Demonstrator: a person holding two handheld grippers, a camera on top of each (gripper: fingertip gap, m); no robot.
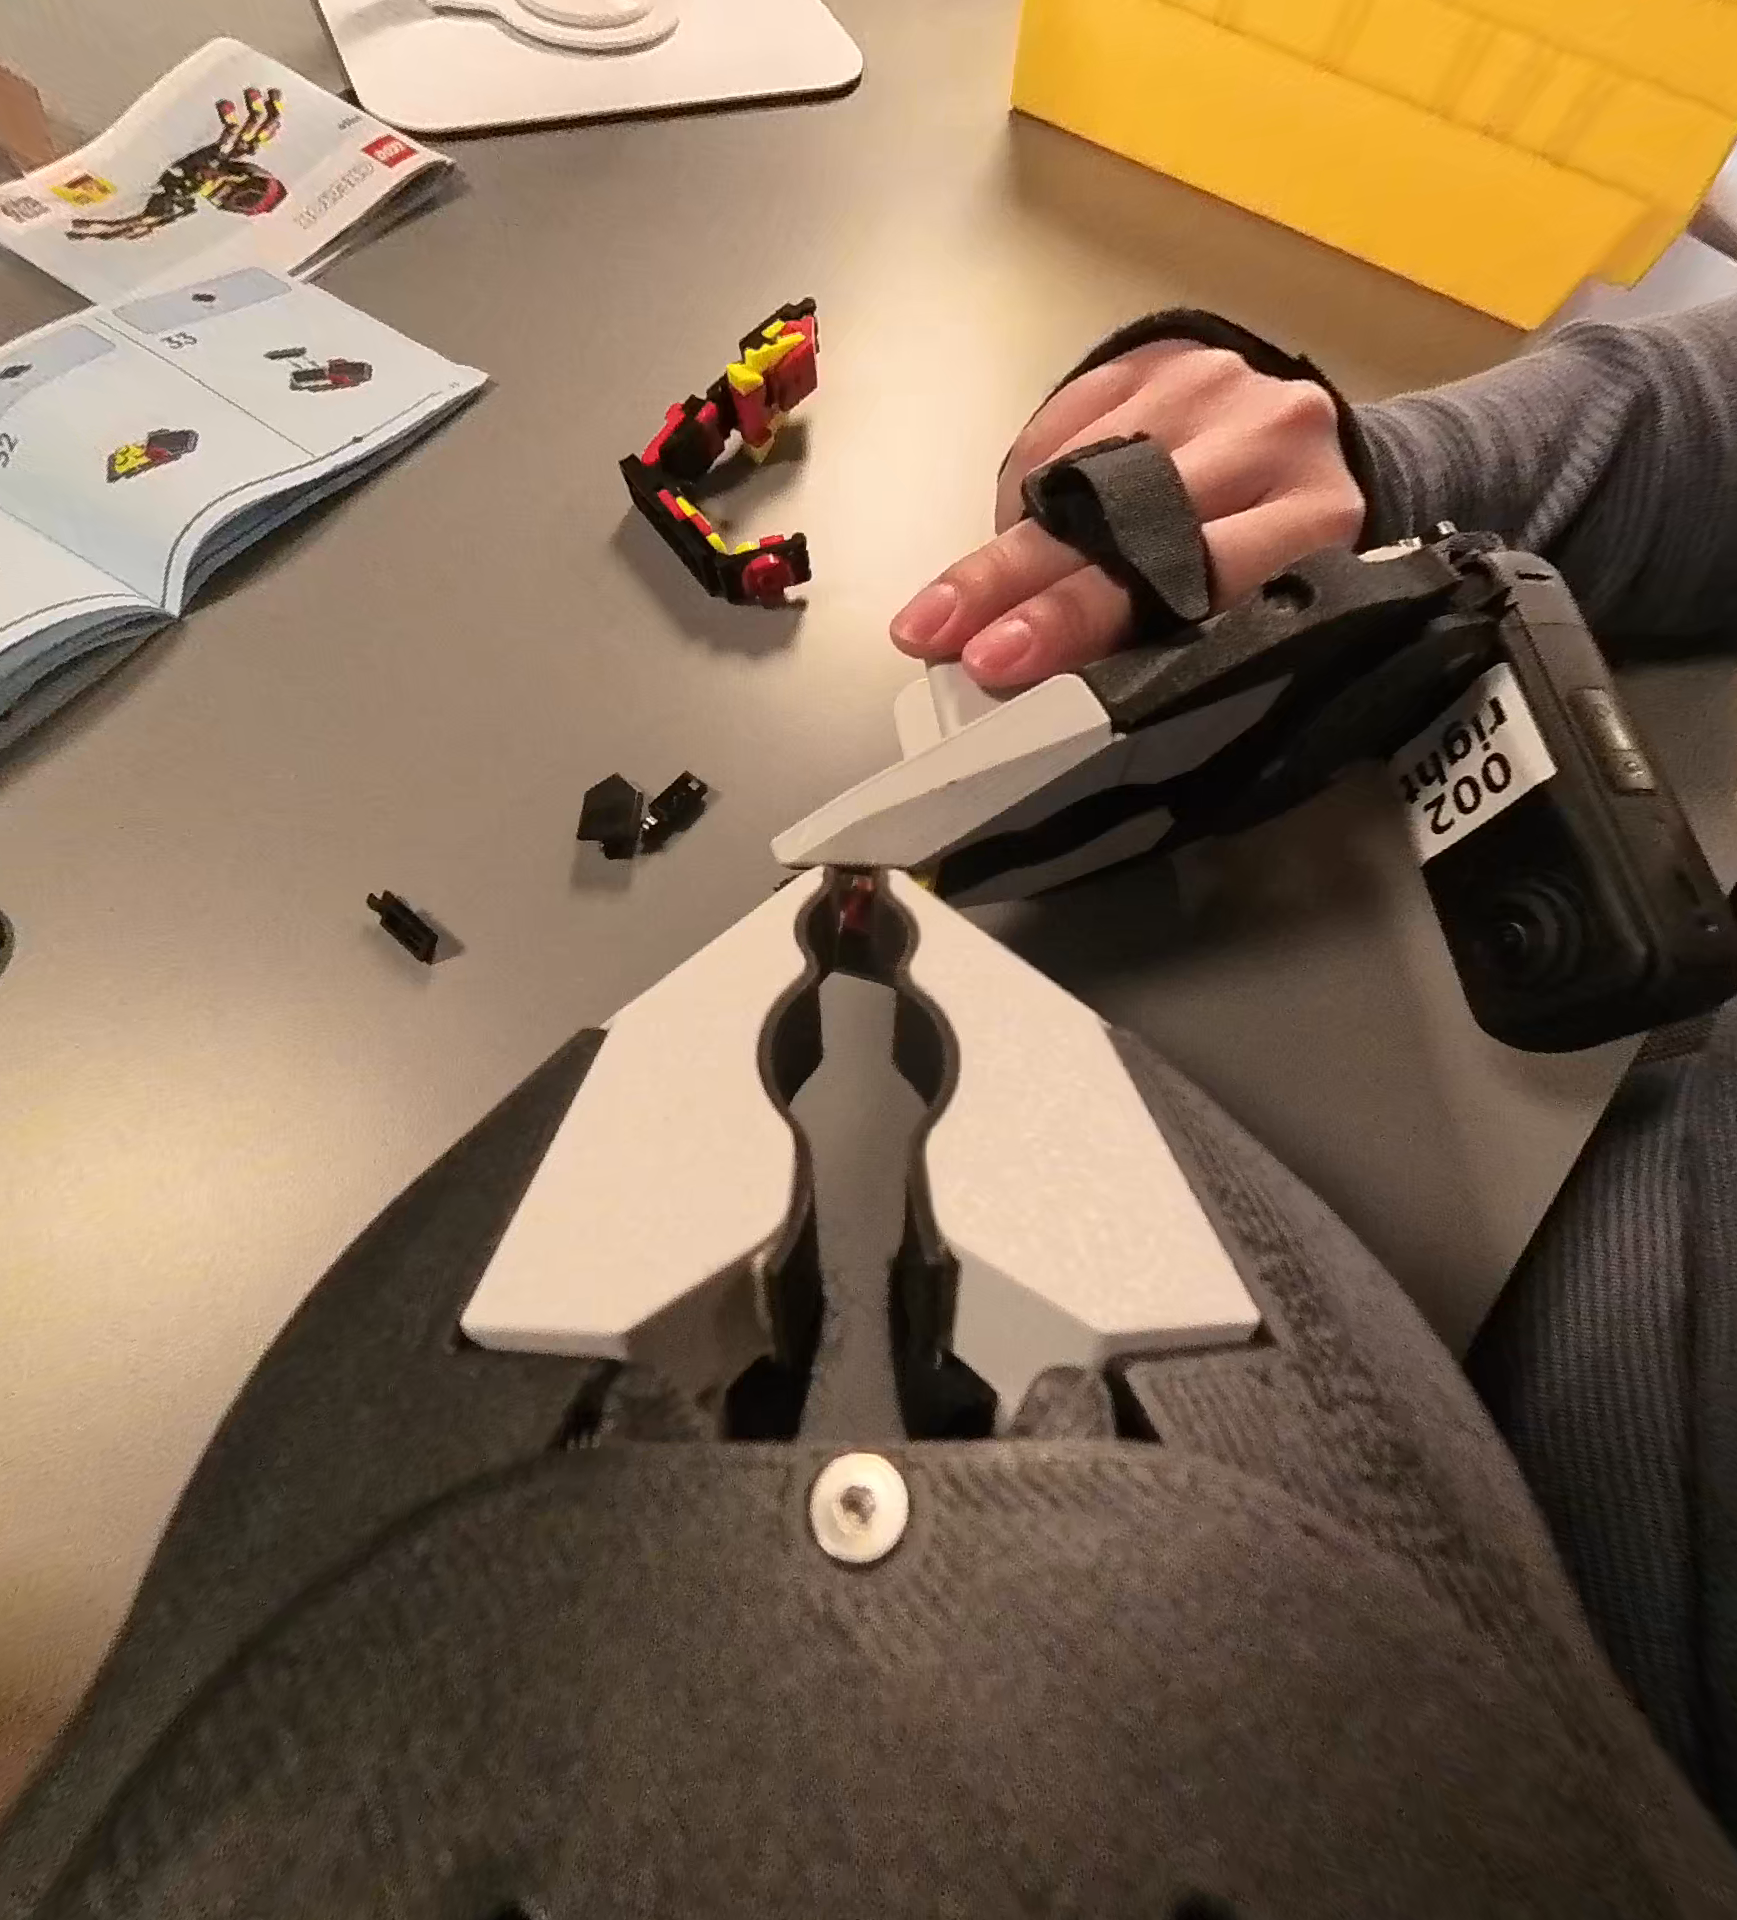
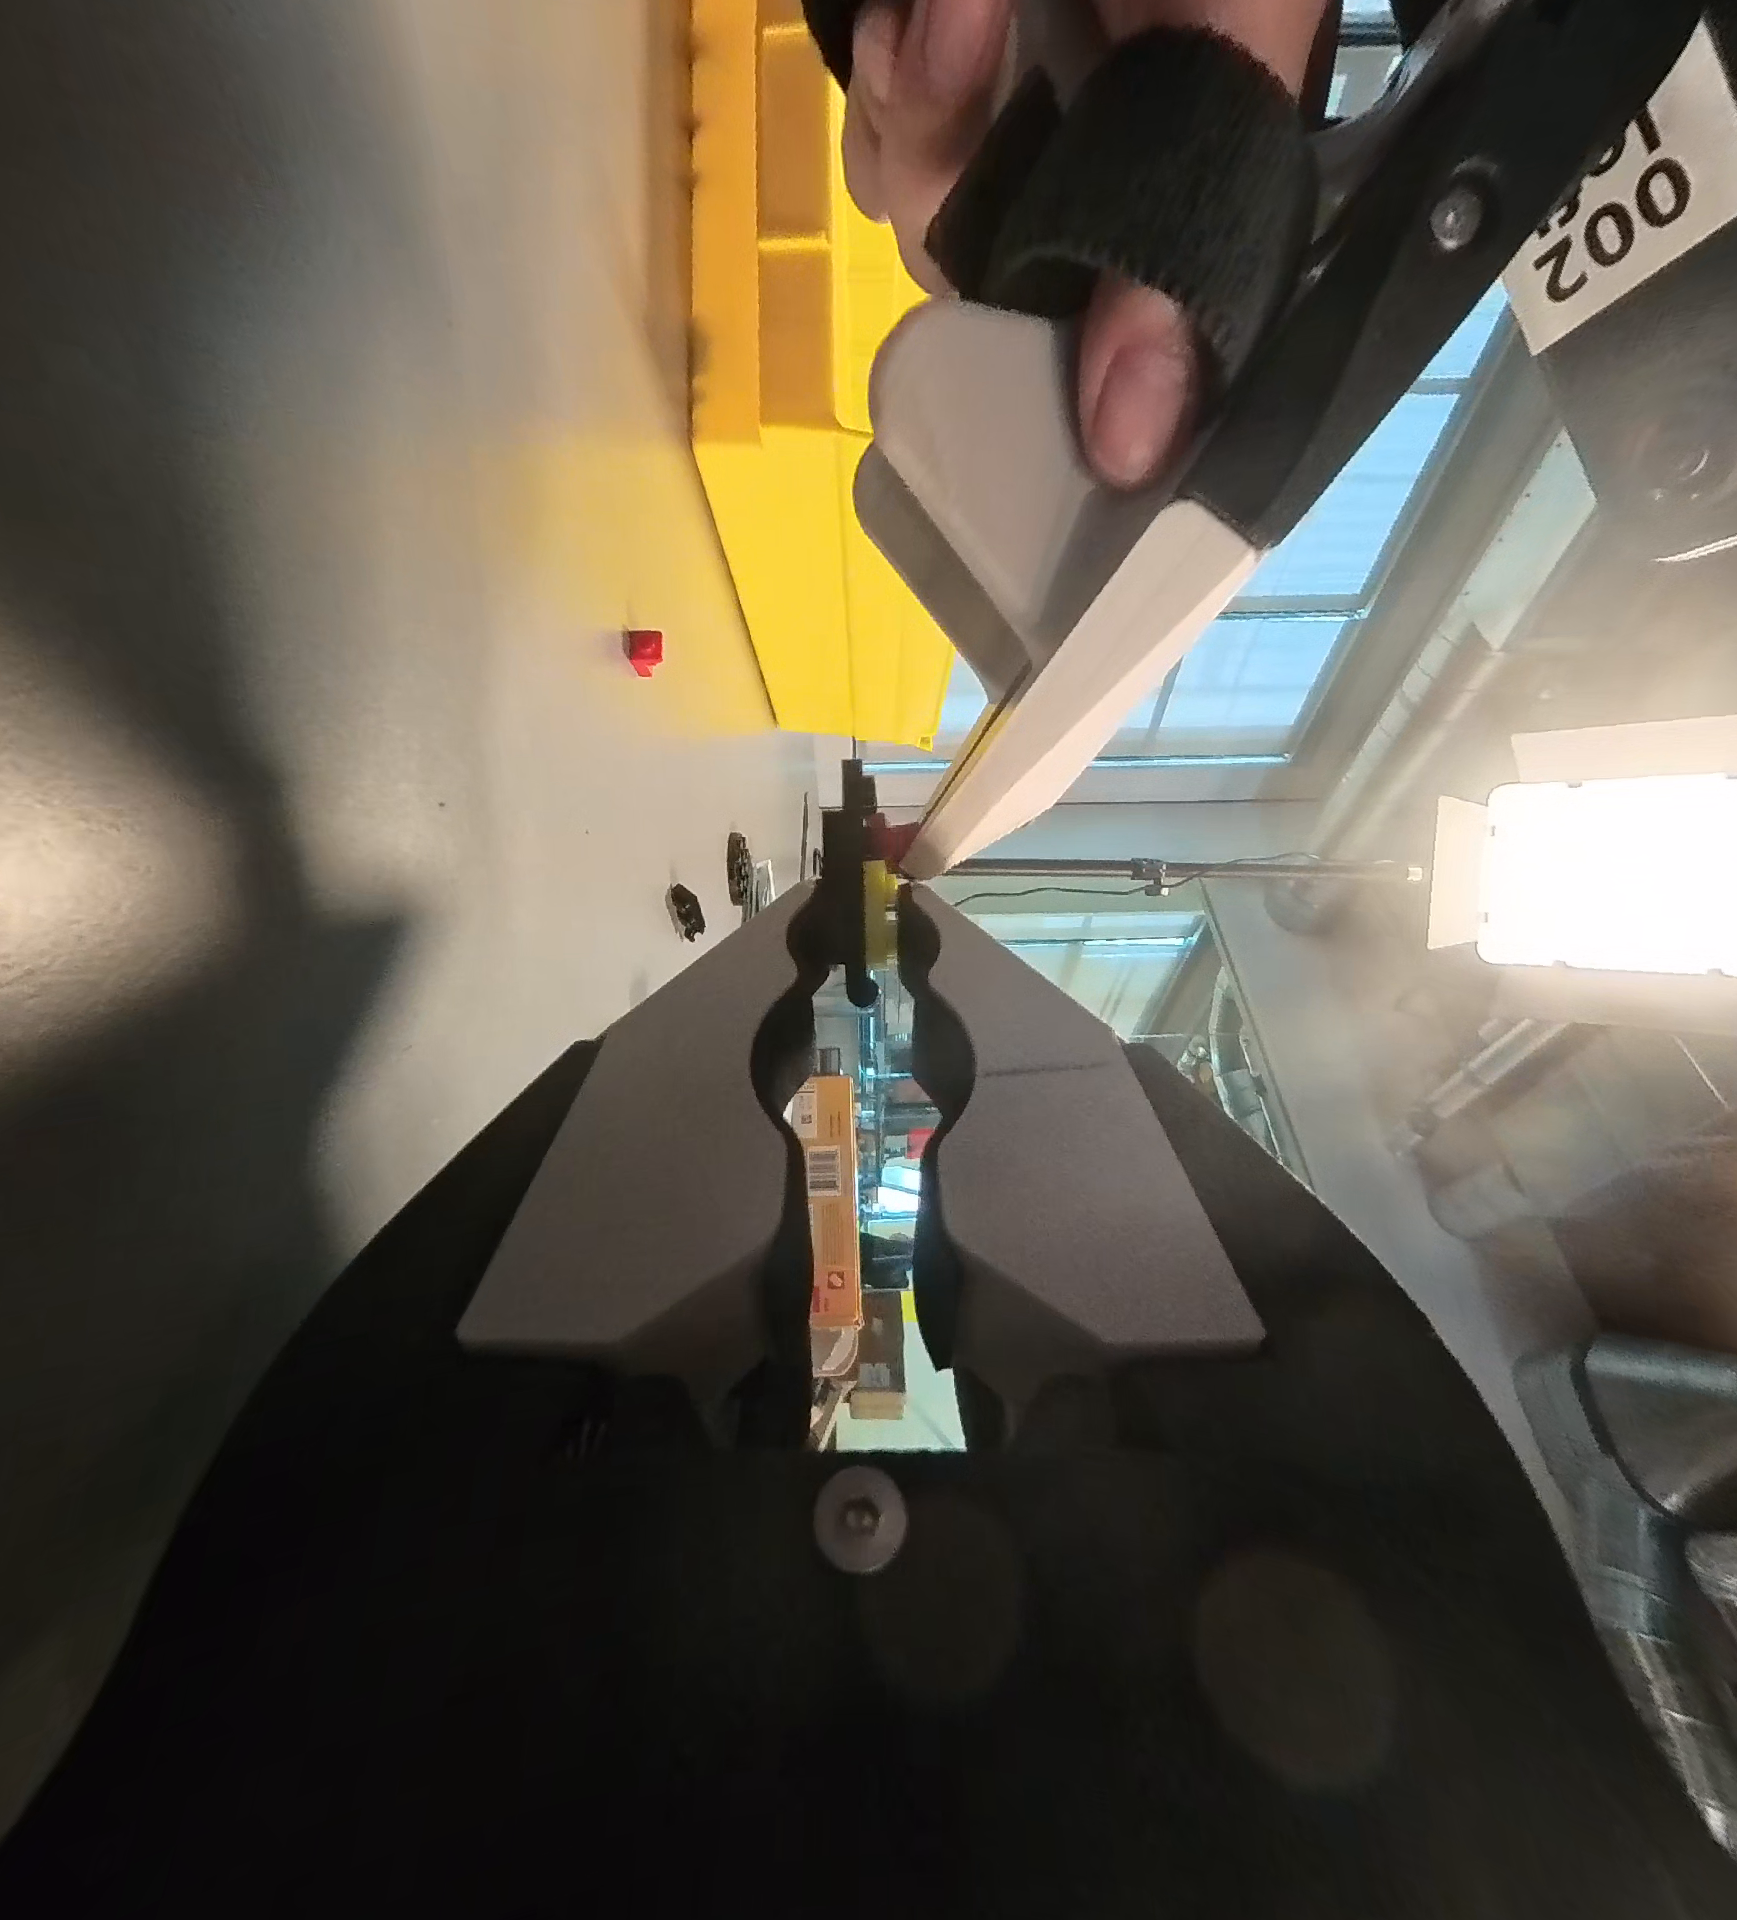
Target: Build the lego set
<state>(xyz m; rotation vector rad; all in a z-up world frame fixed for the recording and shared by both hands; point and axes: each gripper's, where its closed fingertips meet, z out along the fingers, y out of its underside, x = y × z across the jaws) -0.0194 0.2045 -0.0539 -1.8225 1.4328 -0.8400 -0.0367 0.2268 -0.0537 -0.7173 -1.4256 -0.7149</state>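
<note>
Two sets of jaws met tip to tip: the left gripper (image 1: 856,904) clamped a small red-and-black lego piece (image 1: 853,902), the right gripper (image 1: 848,868) from 2 o'clock looked closed on its top, the unfinished model (image 1: 729,457) lying well apart at 11 o'clock on the worktop (image 1: 376,1039).

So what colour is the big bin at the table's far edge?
Yellow bin, clearest in the left wrist view.

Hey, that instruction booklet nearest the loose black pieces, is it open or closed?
Open. The booklet lies spread flat on the table, pages with numbered build steps facing up.
</note>
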